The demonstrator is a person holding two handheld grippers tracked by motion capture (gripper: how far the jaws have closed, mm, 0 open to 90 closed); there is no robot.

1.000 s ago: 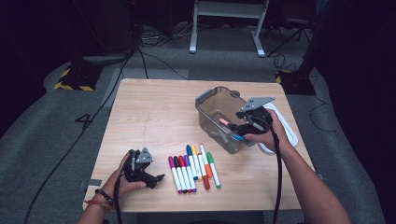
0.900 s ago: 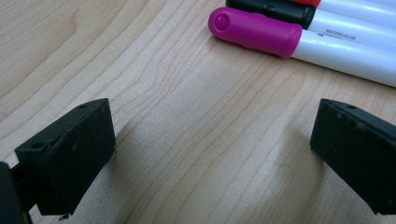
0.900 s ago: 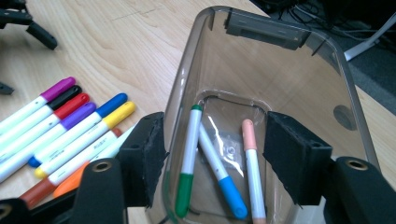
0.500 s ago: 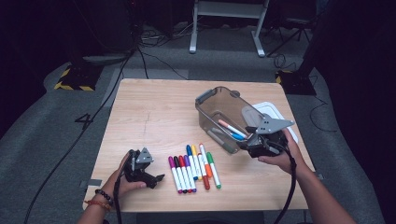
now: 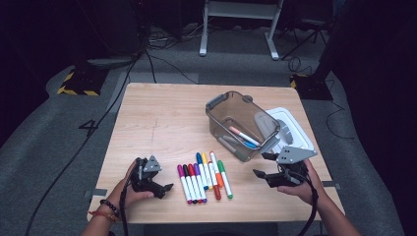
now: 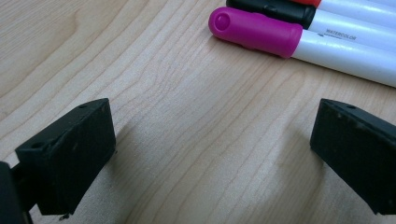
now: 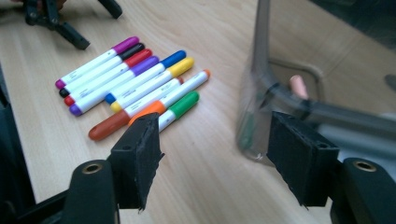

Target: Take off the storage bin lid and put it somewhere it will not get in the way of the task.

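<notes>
Wood table (image 5: 162, 123) | R tool (image 5: 265, 173) open, empty | L tool (image 5: 164, 188) open, empty

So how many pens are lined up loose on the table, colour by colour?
magenta pen: 1
black pen: 1
red pen: 1
purple pen: 1
blue pen: 1
yellow pen: 1
orange pens: 2
green pen: 1
Total: 9
</notes>
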